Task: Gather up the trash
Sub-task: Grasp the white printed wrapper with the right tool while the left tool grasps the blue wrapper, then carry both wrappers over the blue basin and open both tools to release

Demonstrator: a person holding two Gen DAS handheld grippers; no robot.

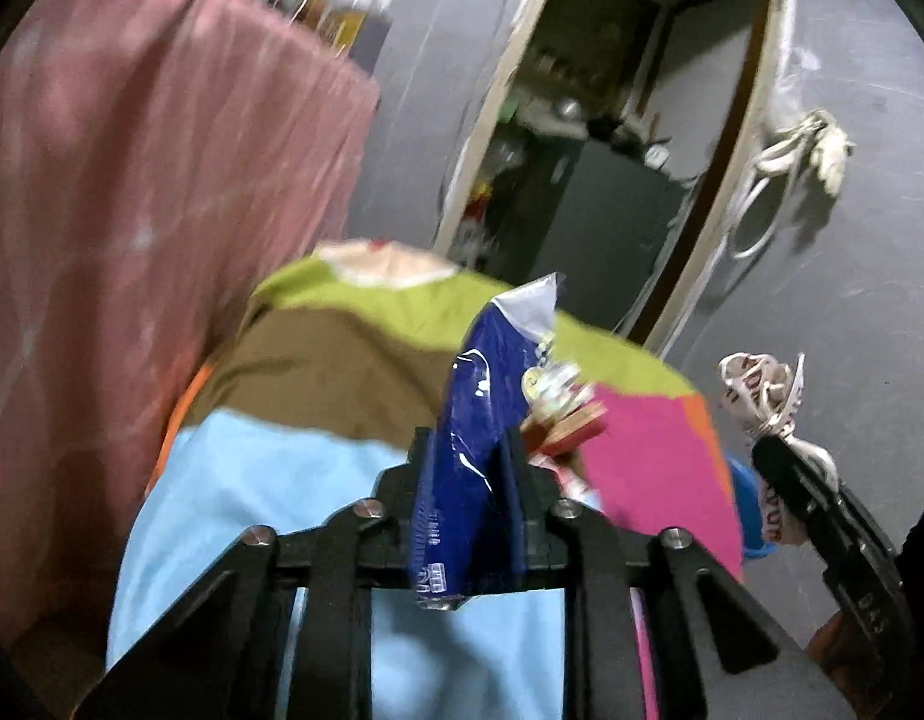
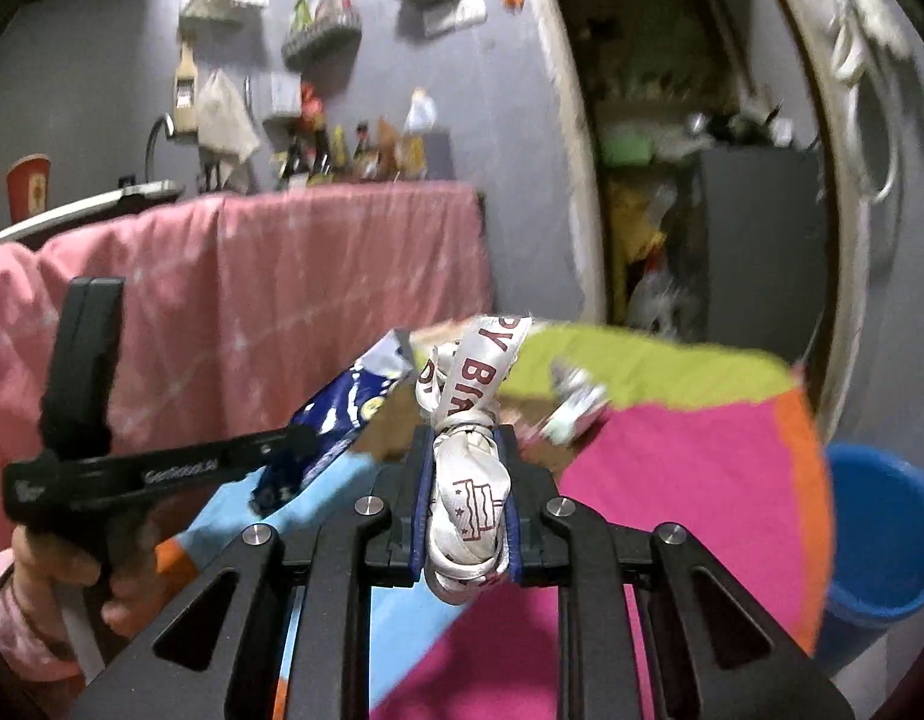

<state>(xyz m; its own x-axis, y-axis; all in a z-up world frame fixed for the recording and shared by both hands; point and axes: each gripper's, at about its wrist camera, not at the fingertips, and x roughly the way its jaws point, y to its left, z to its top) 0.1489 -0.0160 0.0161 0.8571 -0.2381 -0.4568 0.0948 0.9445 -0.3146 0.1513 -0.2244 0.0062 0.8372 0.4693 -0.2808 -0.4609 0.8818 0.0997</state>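
Here, a blue foil wrapper [image 1: 462,456] is clamped between the nearly closed jaws of the left gripper [image 1: 469,450], and a knotted white printed ribbon [image 2: 468,480] is pinched likewise in the right gripper [image 2: 465,468], both lifted clear of the patchwork cloth surface [image 2: 672,480], presumably so they can be carried off as trash. The wrapper's long axis is run forward along the fingers, its torn silver end pointed up and away toward the surface's far edge. A blue bucket [image 2: 882,540], judged the likely destination, is stood just past the right edge.

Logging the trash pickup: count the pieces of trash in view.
3. Blue wrapper in the left gripper jaws; knotted white ribbon in the right gripper jaws; small wrapper on the multicoloured cloth. More may be hidden.
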